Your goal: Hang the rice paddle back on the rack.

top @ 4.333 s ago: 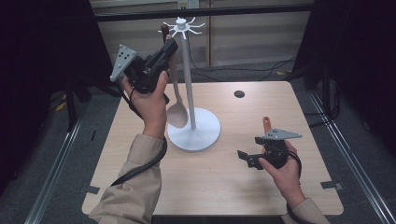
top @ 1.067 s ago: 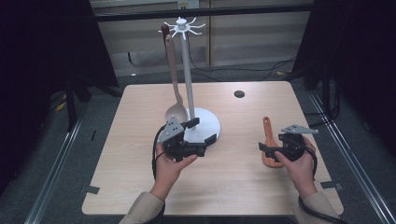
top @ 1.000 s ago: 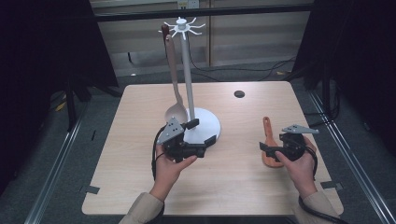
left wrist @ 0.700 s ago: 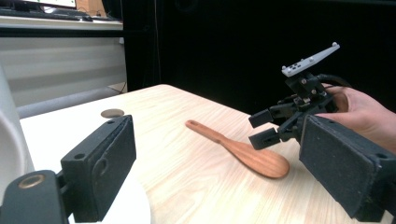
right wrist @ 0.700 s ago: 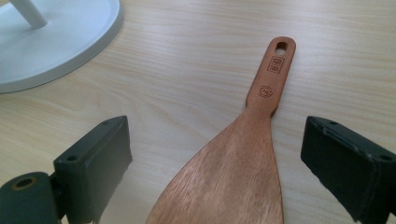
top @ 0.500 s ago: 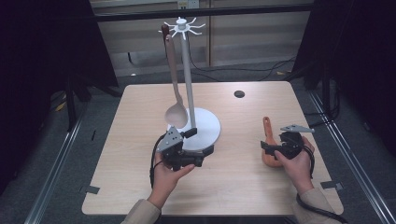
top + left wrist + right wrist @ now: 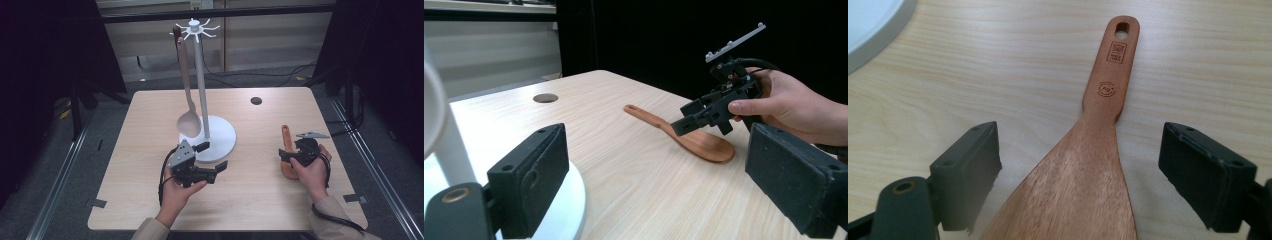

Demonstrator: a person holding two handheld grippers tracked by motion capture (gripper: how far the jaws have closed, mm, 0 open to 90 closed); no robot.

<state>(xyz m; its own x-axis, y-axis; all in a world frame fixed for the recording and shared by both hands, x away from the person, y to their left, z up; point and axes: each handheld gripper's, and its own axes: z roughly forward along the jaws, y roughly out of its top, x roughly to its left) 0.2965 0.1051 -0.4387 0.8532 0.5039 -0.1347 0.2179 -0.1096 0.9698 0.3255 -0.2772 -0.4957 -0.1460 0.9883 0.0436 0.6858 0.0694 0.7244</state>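
Observation:
A reddish-brown wooden spatula (image 7: pixel 286 142) lies flat on the table at the right, handle pointing away from me. My right gripper (image 7: pixel 288 159) hovers low over its blade. In the right gripper view the blade (image 7: pixel 1083 185) sits between the jaws, which have just been closing a little, and both pads stand clear of the wood. My left gripper (image 7: pixel 212 156) is open and empty, level with the table just in front of the white stand's round base (image 7: pixel 222 135). A pale wooden spoon (image 7: pixel 188 120) hangs from a hook at the stand's top (image 7: pixel 198 27).
A small round hole (image 7: pixel 256 100) sits in the tabletop at the far right. In the left gripper view the spatula (image 7: pixel 696 144) and the right gripper (image 7: pixel 696 117) lie straight ahead across bare wood. Dark floor and metal rails surround the table.
The left hand came down from the stand's top, leaving the spoon hanging, then drew back toward the front edge. The right gripper has sunk slightly over the spatula blade.

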